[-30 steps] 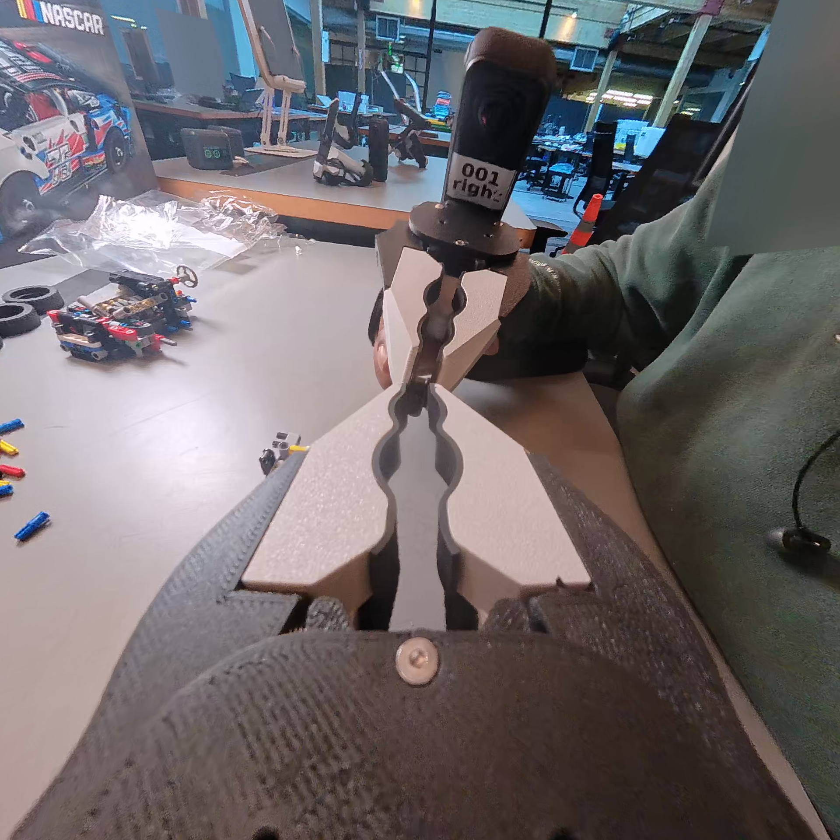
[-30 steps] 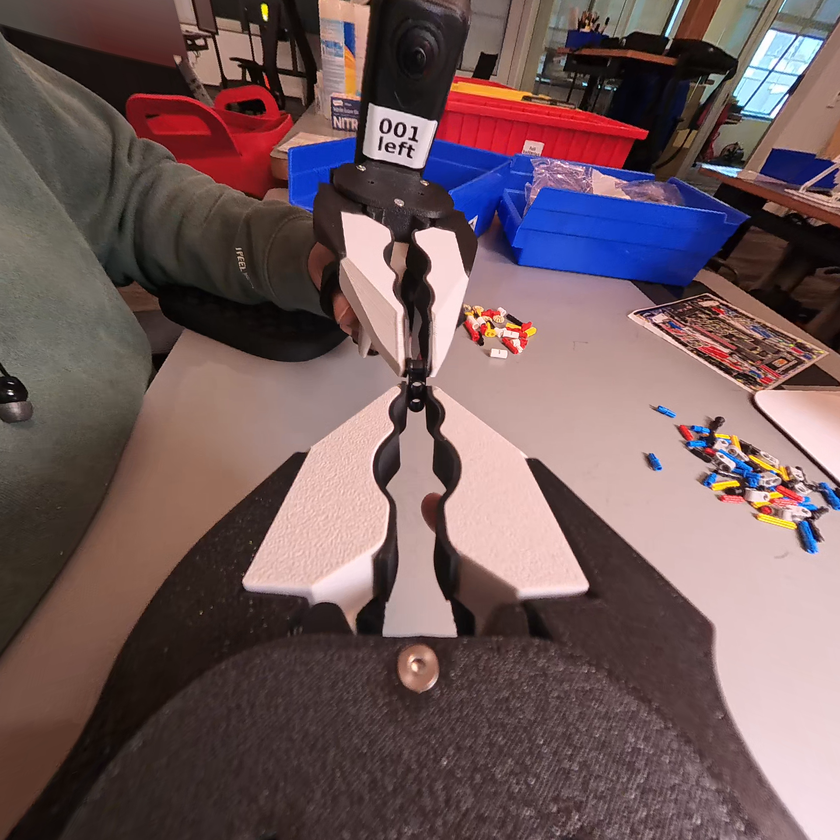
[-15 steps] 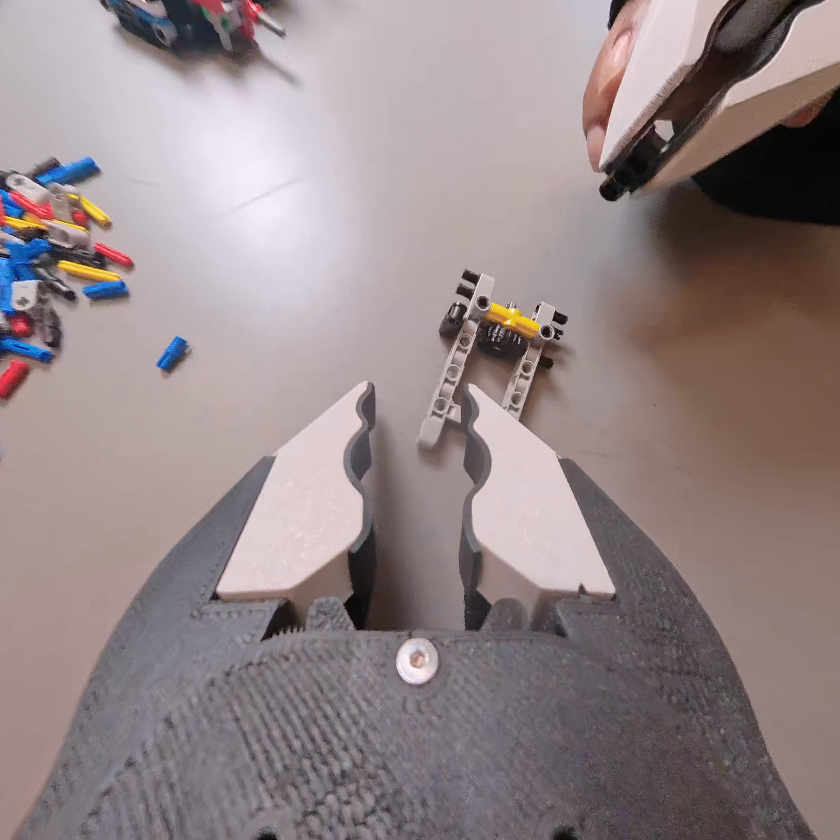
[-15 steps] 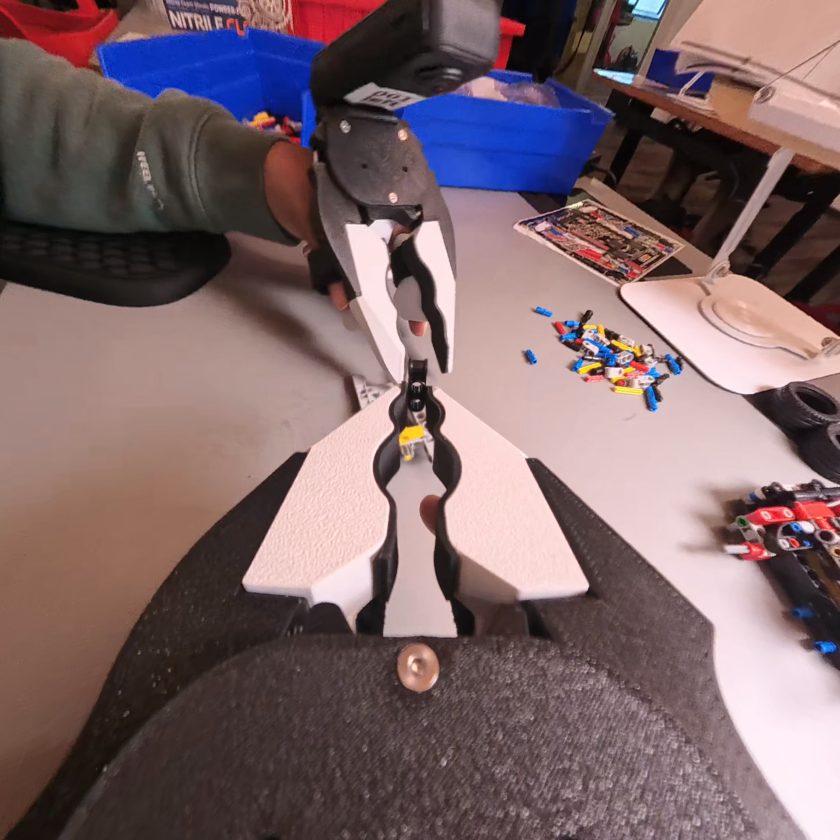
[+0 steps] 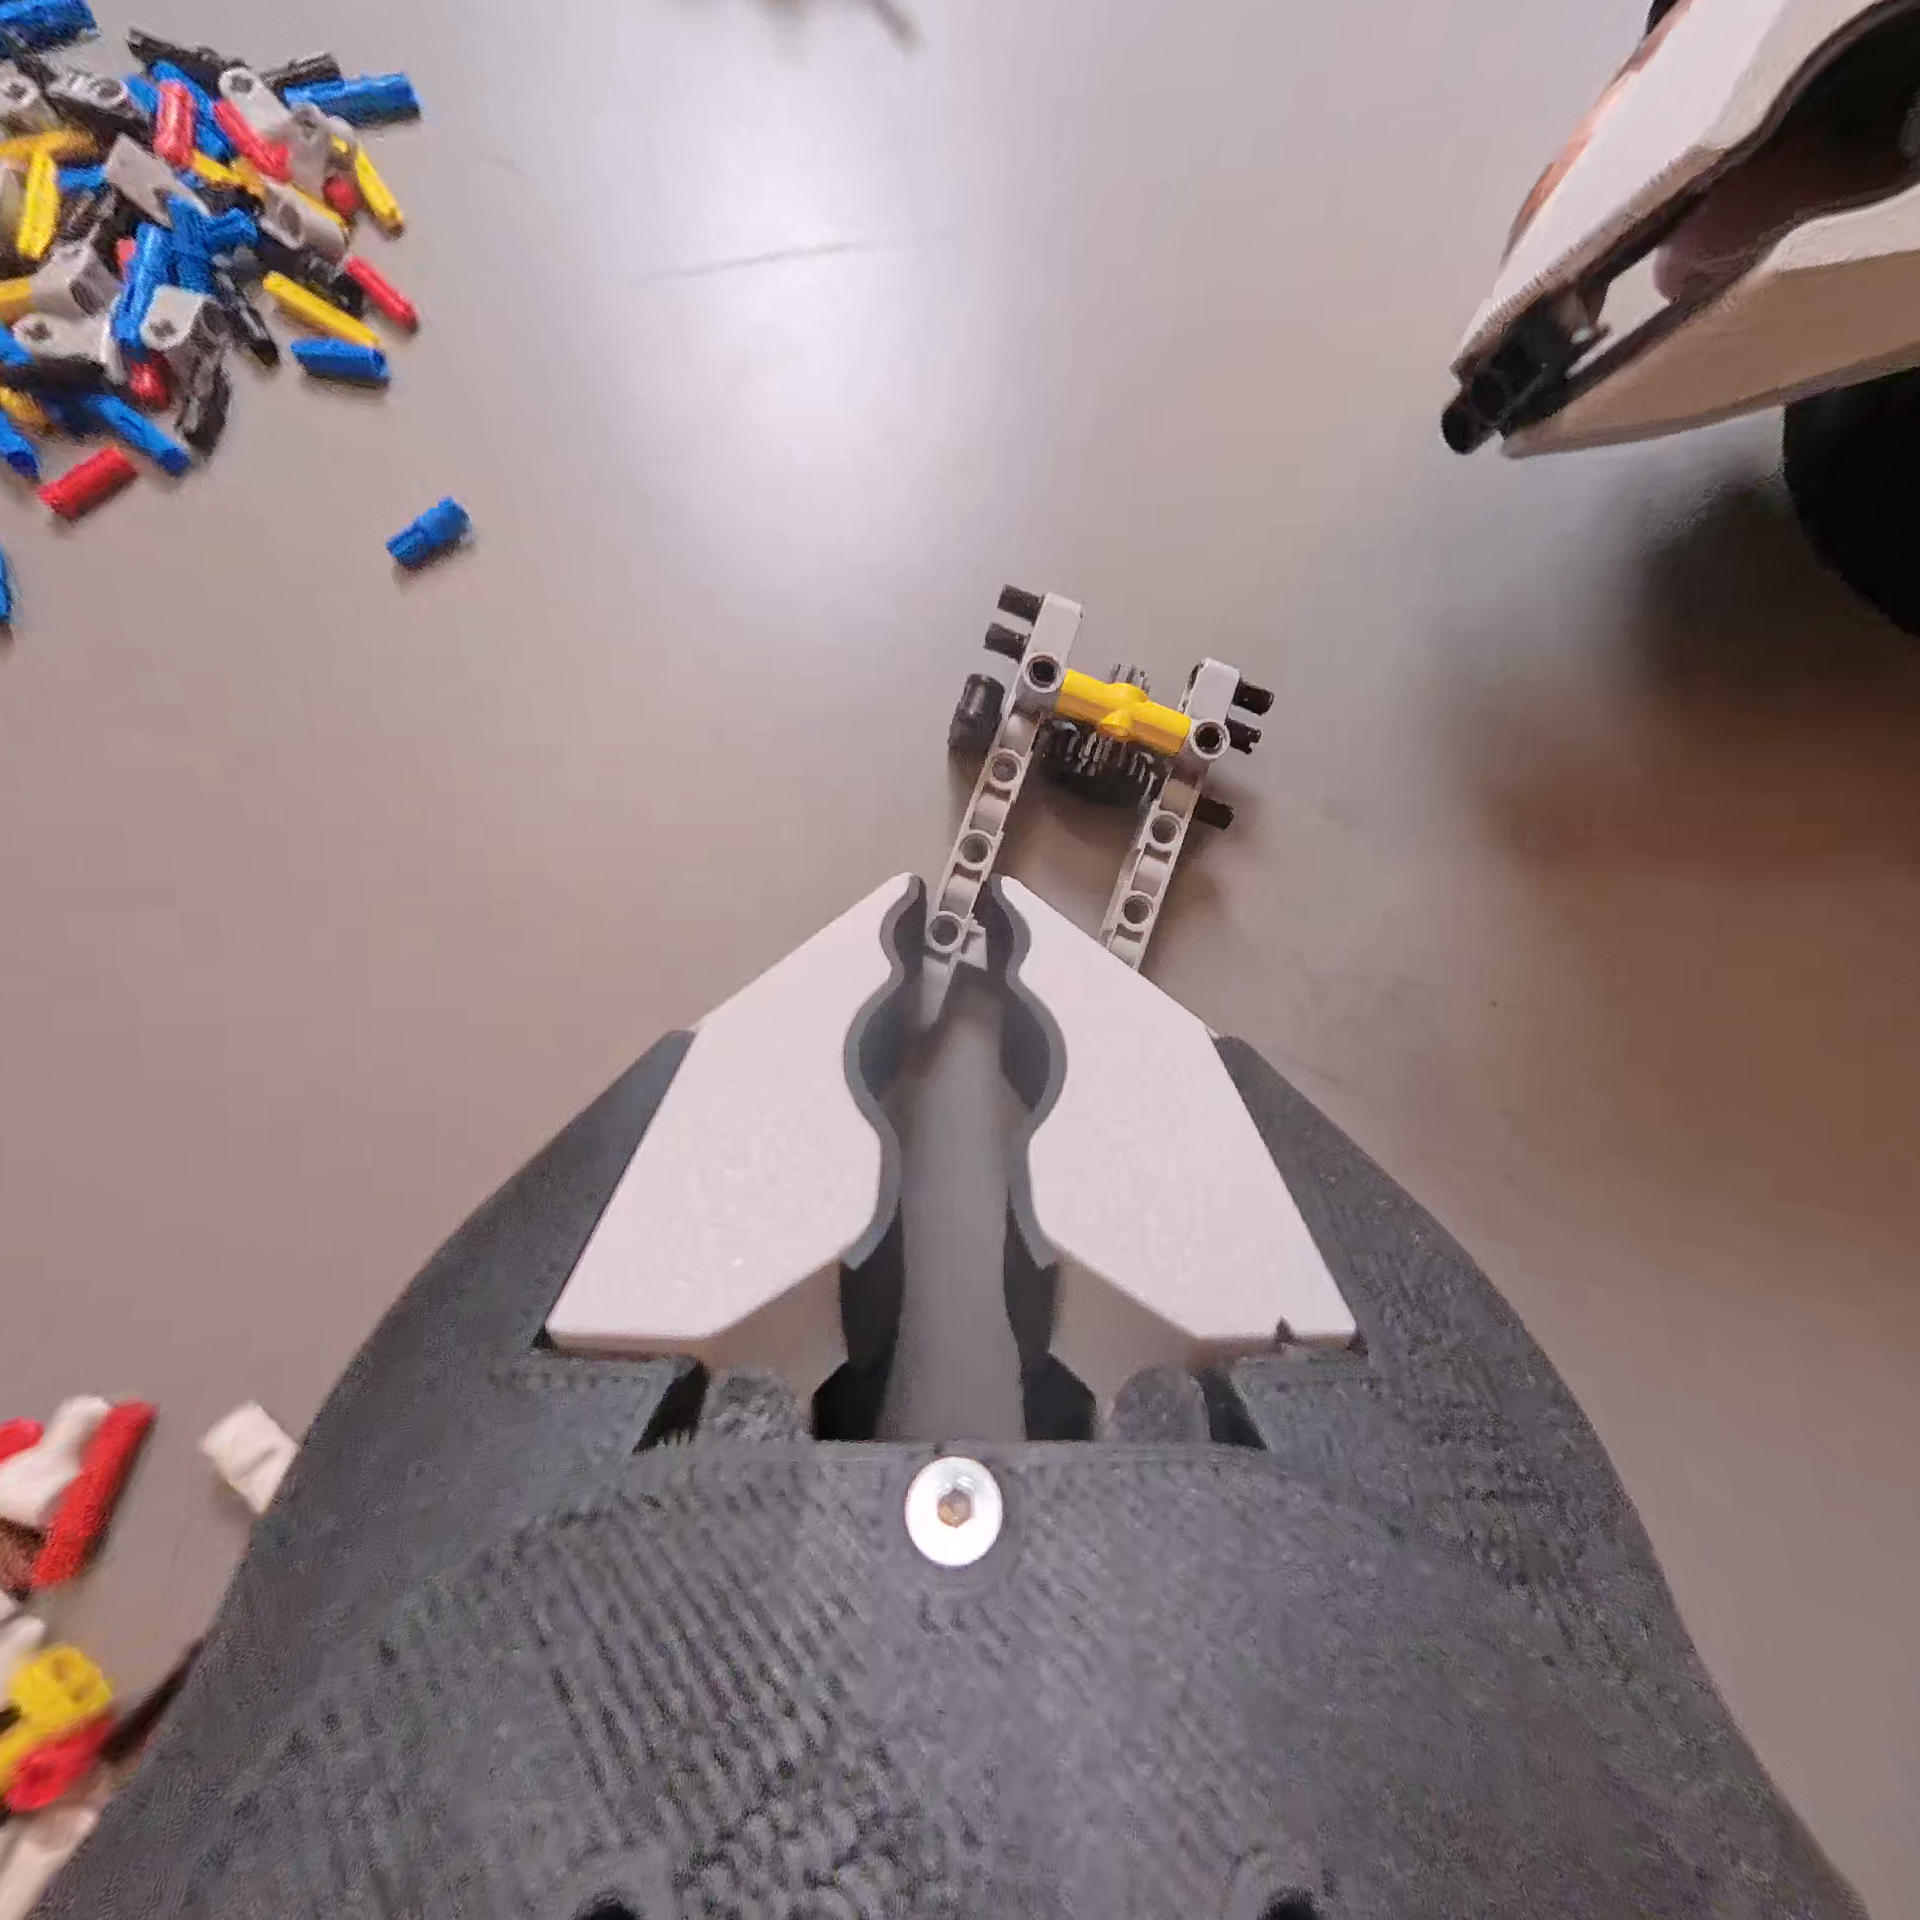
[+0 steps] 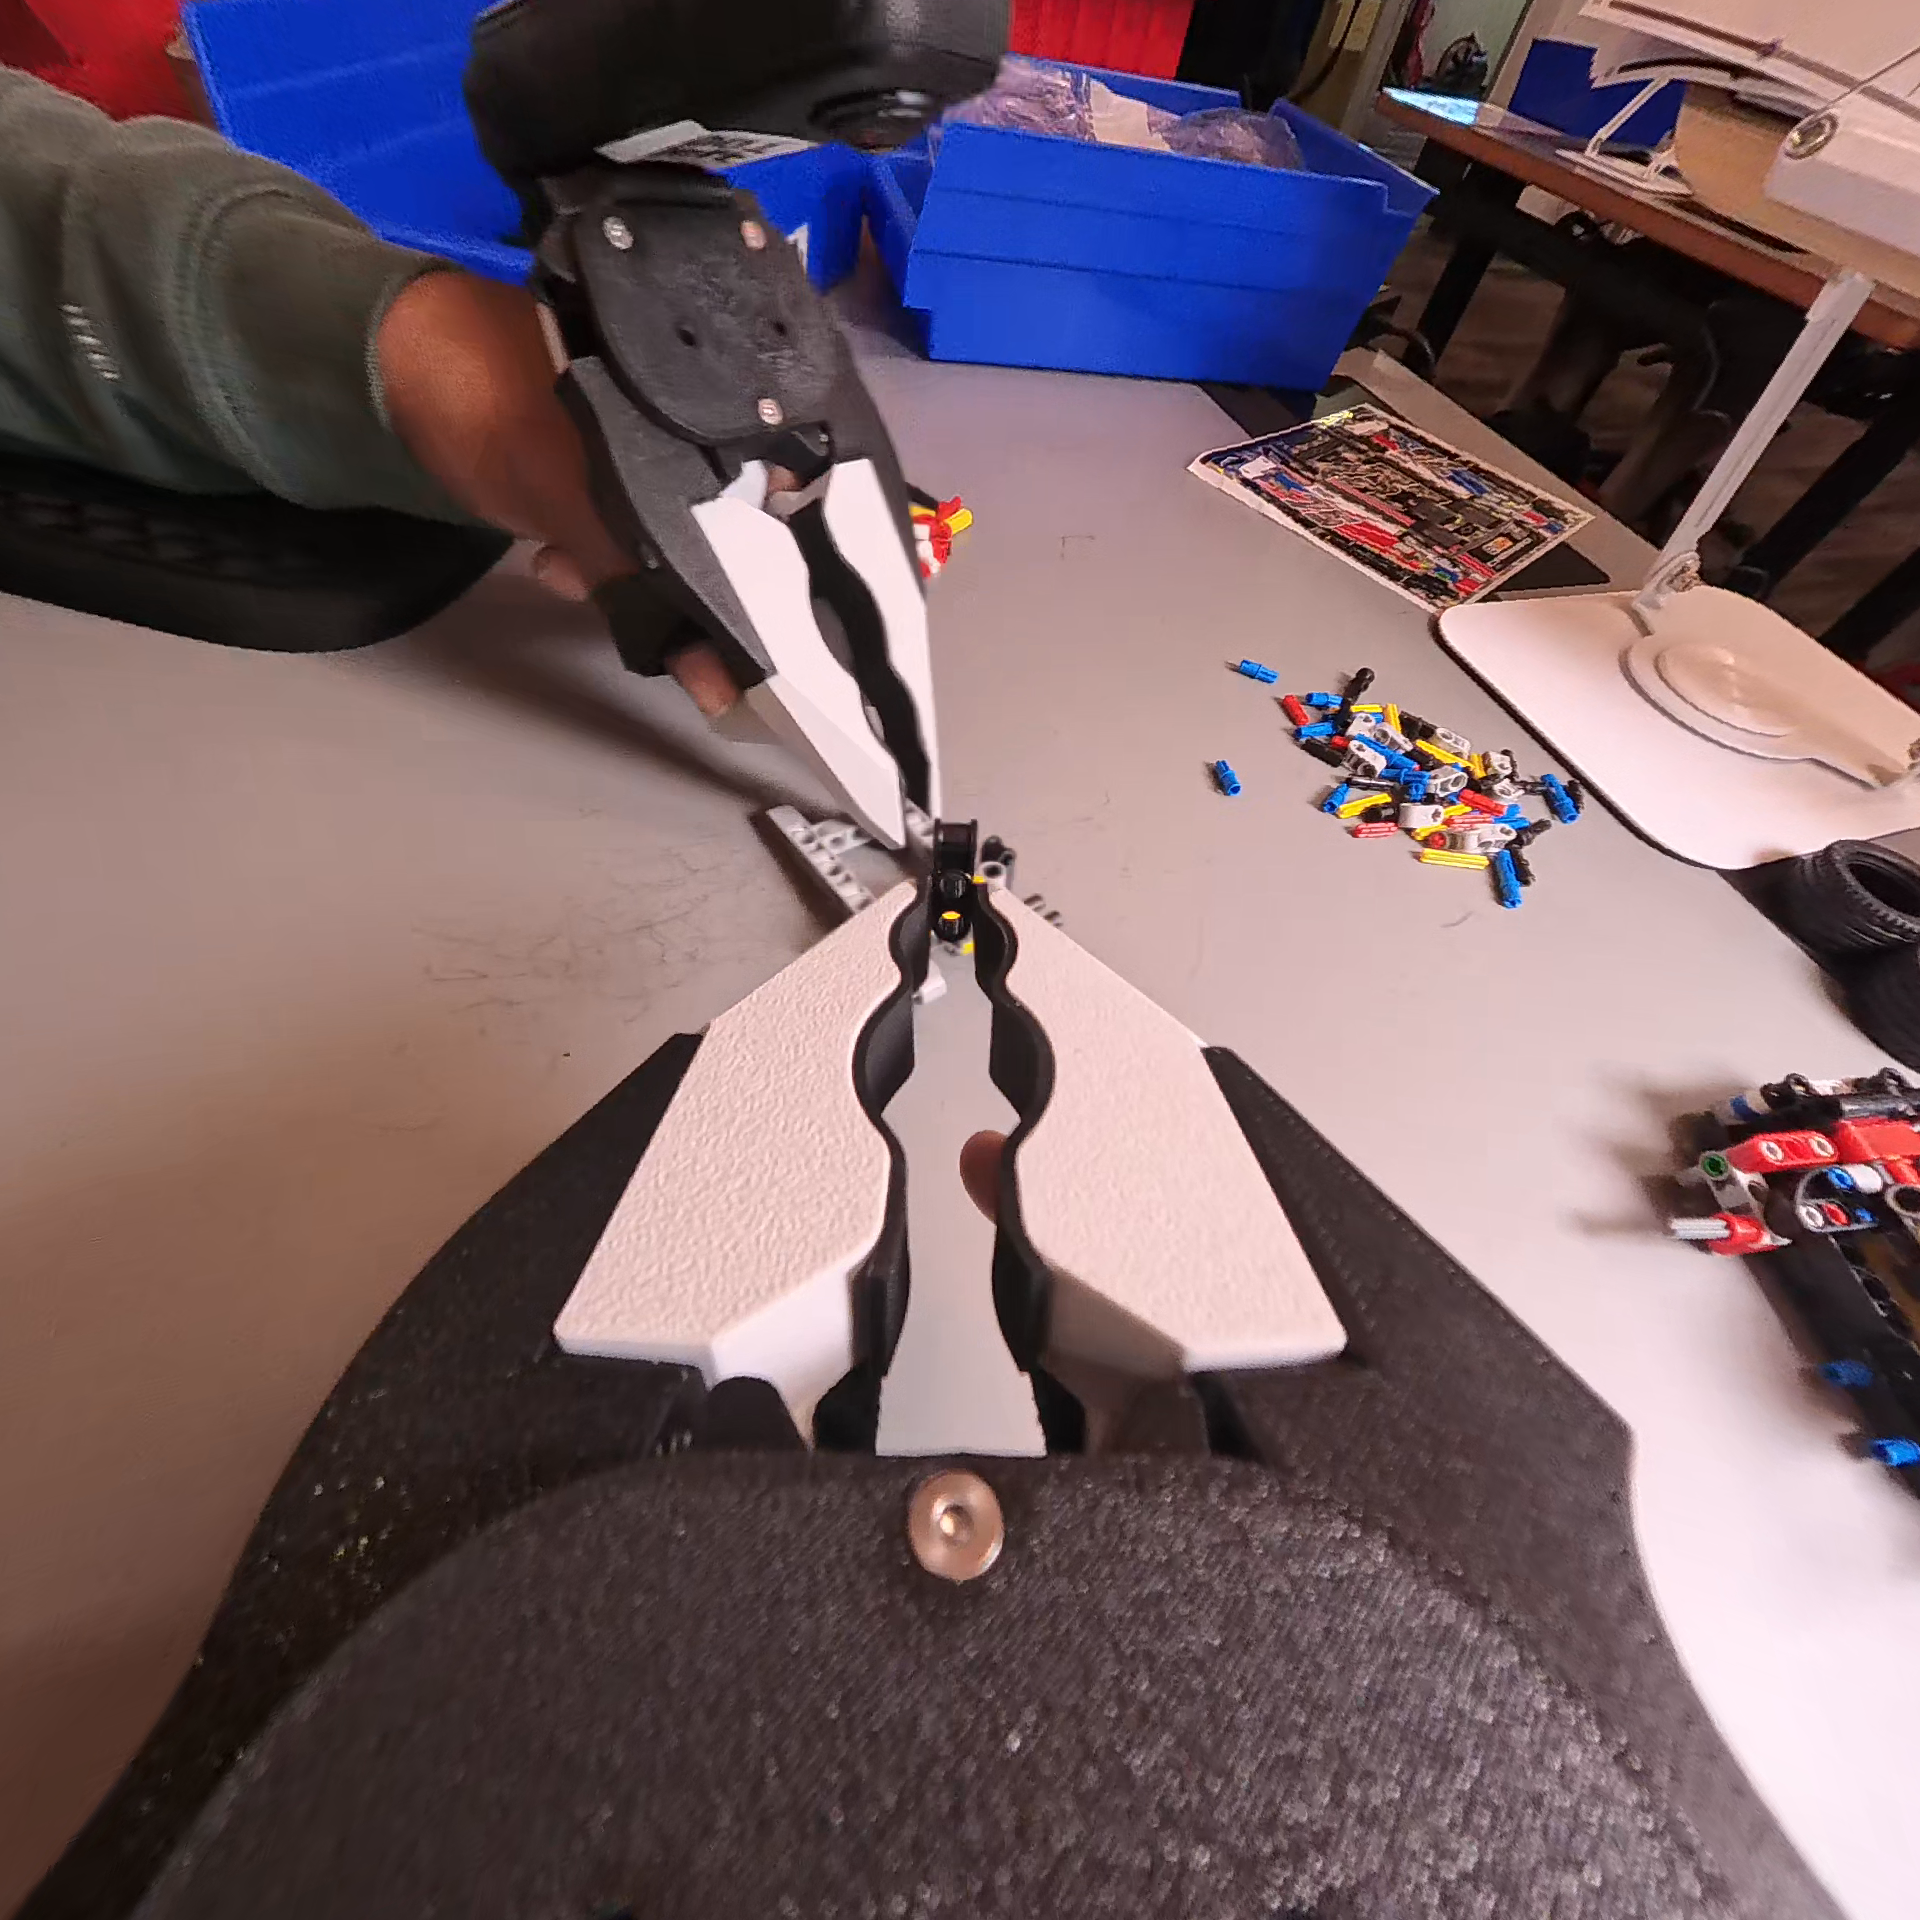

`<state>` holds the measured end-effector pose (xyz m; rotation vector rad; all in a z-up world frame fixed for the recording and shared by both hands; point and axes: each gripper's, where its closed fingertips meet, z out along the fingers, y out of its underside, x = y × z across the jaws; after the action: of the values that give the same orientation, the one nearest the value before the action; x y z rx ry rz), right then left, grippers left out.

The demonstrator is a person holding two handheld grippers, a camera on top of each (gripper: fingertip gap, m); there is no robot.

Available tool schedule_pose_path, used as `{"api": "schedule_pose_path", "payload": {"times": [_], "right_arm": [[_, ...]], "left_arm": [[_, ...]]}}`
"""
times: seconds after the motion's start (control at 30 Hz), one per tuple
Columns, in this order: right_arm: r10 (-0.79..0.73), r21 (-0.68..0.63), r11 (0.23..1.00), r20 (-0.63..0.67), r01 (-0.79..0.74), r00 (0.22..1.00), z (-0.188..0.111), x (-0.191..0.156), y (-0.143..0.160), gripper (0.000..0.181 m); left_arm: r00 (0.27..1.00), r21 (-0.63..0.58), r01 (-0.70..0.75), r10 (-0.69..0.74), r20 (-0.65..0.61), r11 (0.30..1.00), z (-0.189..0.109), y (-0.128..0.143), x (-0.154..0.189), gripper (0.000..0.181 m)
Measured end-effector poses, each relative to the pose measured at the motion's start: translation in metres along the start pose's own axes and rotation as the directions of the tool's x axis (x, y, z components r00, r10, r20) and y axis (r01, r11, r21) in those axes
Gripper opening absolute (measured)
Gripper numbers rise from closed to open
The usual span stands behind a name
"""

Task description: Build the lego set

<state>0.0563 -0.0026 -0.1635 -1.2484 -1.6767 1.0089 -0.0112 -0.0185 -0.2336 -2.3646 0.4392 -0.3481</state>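
Note:
A small lego assembly (image 5: 1122, 714) lies on the grey table: two grey beams joined by a yellow connector, with a black gear and black pins. My left gripper (image 5: 956, 896) is shut on the near end of its left grey beam (image 5: 975, 847). My right gripper (image 6: 954, 896) is shut on a small black piece (image 6: 954, 844) and holds it just above the assembly. In the left wrist view the right gripper (image 5: 1481, 407) hangs at the upper right. In the right wrist view the left gripper (image 6: 914, 821) points down onto the beam (image 6: 821, 844).
A pile of loose blue, yellow, red and grey pieces (image 5: 177, 260) (image 6: 1423, 769) lies nearby, with one blue pin (image 5: 429, 532) apart. A part-built car chassis (image 6: 1808, 1174), black tyres (image 6: 1860, 883), a printed sheet (image 6: 1392, 499), a white lamp base (image 6: 1704, 707) and blue bins (image 6: 1132, 229) surround the work area. Left tips to right tips: about 10 centimetres.
The left gripper left the tip-to-tip hold with the right one, dropped to the table, opened over the assembly and shut on its grey beam. The right gripper kept the black piece.

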Motion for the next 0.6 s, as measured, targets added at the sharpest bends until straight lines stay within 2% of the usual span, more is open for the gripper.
{"api": "schedule_pose_path", "payload": {"times": [0.13,0.27,0.43,0.6], "right_arm": [[0.002,-0.006,1.0,-0.005,-0.002,1.0,0.001,0.0,0.001,0.006],[0.008,-0.003,1.0,-0.002,-0.008,1.0,0.002,0.0,0.0,0.006],[0.019,0.007,1.0,-0.008,-0.019,1.0,0.001,0.002,-0.001,0.006],[0.045,0.054,0.998,-0.007,-0.045,0.999,-0.008,0.009,-0.007,0.006]], "left_arm": [[0.996,0.032,0.059,-0.057,-0.069,0.998,-0.012,0.013,0.023,0.019],[0.99,0.045,0.043,-0.037,-0.134,0.998,-0.025,0.016,0.036,0.022],[0.972,0.12,-0.148,0.167,-0.168,0.982,-0.038,-0.005,0.034,0.023],[0.902,0.071,-0.401,0.408,-0.14,0.913,-0.03,-0.019,0.021,0.03]]}}
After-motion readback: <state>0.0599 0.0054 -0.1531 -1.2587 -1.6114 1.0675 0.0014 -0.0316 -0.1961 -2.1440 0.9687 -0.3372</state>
